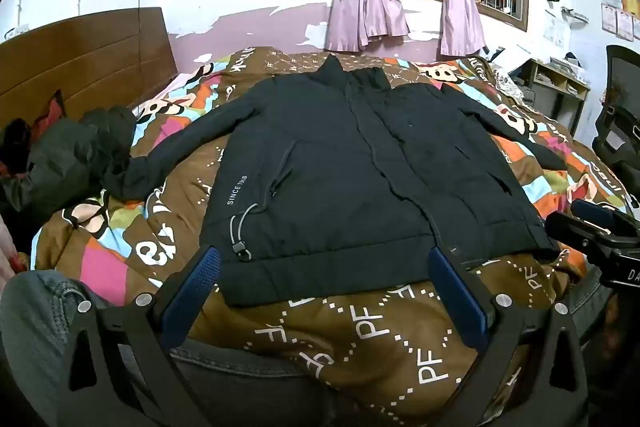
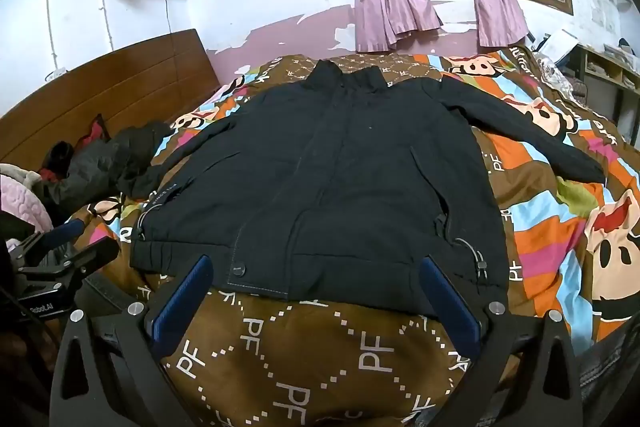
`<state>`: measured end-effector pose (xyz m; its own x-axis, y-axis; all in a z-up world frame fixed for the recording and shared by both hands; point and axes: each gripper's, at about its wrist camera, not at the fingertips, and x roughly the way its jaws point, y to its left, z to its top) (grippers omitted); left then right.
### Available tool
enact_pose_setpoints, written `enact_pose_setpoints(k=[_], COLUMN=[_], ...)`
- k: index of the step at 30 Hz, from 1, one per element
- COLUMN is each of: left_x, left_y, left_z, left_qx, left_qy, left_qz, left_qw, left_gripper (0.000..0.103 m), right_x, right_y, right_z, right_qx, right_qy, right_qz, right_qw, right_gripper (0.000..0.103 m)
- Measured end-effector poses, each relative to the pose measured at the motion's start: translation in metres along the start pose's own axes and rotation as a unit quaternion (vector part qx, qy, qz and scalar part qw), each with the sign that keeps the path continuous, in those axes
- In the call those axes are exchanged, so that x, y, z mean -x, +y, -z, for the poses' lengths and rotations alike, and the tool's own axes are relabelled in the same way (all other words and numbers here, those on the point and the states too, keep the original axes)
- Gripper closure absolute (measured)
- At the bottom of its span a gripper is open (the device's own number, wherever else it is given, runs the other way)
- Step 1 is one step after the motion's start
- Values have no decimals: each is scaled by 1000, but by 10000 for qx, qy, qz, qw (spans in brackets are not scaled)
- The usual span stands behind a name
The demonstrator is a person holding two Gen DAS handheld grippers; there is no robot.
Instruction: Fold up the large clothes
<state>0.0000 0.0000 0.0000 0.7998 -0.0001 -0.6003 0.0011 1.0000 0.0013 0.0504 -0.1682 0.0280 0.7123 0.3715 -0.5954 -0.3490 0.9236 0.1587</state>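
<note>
Here, in the left wrist view, the left gripper (image 1: pixel 324 269) stands wide with nothing between its pads, tipped down over the near hem of the black jacket (image 1: pixel 360 155), which lies flat, front up, on the patterned quilt (image 1: pixel 360 339) just ahead of the fingertips. The right gripper (image 1: pixel 592 227) shows at the right edge. In the right wrist view, the right gripper (image 2: pixel 316 277) is equally wide and empty, the jacket (image 2: pixel 320 167) hem straight ahead and its sleeve (image 2: pixel 540 135) stretching off to the right. The jacket looks padded, soft, fairly bulky and probably a little slick; I'd pinch a sleeve cuff or hem corner
</note>
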Motion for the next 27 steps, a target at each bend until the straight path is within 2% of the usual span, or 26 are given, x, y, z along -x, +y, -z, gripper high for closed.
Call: enact_pose_setpoints(k=[27], left_x=[2], left_y=[-7], left_z=[2], left_qx=[33], left_qy=[30], left_qz=[51], left_qw=[10000], left_gripper=[2], right_x=[-3], right_y=[-4], right_z=[1], right_qx=[-54], right_qy=[4], right_qz=[-63], right_qw=[10000], right_gripper=[0])
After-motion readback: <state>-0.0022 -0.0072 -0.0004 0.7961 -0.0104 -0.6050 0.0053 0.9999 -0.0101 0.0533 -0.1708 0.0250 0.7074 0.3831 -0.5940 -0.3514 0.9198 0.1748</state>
